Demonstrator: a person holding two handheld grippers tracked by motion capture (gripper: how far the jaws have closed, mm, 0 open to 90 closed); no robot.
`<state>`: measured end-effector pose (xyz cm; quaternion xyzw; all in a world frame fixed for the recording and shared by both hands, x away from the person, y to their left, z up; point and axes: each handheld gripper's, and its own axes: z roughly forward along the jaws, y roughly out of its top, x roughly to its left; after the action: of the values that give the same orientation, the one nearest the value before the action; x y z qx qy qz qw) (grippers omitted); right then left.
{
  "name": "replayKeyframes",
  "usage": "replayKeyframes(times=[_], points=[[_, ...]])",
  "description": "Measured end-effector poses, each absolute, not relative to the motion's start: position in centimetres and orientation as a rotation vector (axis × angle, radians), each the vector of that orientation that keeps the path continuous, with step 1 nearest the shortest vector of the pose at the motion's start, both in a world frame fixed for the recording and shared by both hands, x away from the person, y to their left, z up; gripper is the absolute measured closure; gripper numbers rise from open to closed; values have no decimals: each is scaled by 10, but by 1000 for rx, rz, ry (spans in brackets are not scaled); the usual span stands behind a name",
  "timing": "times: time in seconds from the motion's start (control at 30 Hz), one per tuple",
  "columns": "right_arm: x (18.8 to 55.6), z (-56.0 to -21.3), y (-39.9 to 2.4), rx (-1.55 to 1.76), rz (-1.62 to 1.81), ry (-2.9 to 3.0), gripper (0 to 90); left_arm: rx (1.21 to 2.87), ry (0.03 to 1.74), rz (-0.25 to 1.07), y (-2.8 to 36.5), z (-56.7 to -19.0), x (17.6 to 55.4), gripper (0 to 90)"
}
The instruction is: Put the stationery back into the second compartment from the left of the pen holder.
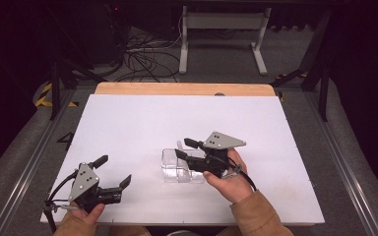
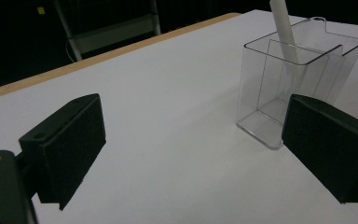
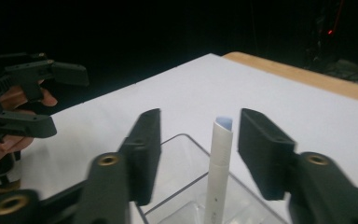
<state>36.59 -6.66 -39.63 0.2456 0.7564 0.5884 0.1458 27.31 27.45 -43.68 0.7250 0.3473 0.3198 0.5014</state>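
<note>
Hovering right gripper (image 3: 196, 140) over clear holder (image 1: 177, 167) | fingers apart around white pen (image 3: 219, 158), untouching | left gripper (image 1: 113, 172) fingers wide, level

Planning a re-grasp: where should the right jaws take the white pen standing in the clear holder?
Grip the white cylindrical pen on its top section, coming from above. It leans upright in the clear plastic divided holder, whose walls cover its lower part; the open right gripper already straddles the exposed top.
</note>
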Motion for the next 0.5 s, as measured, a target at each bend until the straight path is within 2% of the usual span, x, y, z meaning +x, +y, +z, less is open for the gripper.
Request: replayKeyframes(times=[0.1, 0.23, 0.4, 0.5], points=[[364, -392, -68, 652, 1693, 2146, 321, 1754, 838, 776, 275, -437, 273, 71], [360, -384, -69, 588, 1682, 2113, 227, 1753, 838, 778, 275, -436, 273, 70], [357, -377, -73, 574, 1690, 2099, 169, 1752, 835, 779, 275, -436, 272, 70], [355, -376, -75, 571, 1702, 2090, 165, 1744, 837, 778, 275, -436, 272, 70]])
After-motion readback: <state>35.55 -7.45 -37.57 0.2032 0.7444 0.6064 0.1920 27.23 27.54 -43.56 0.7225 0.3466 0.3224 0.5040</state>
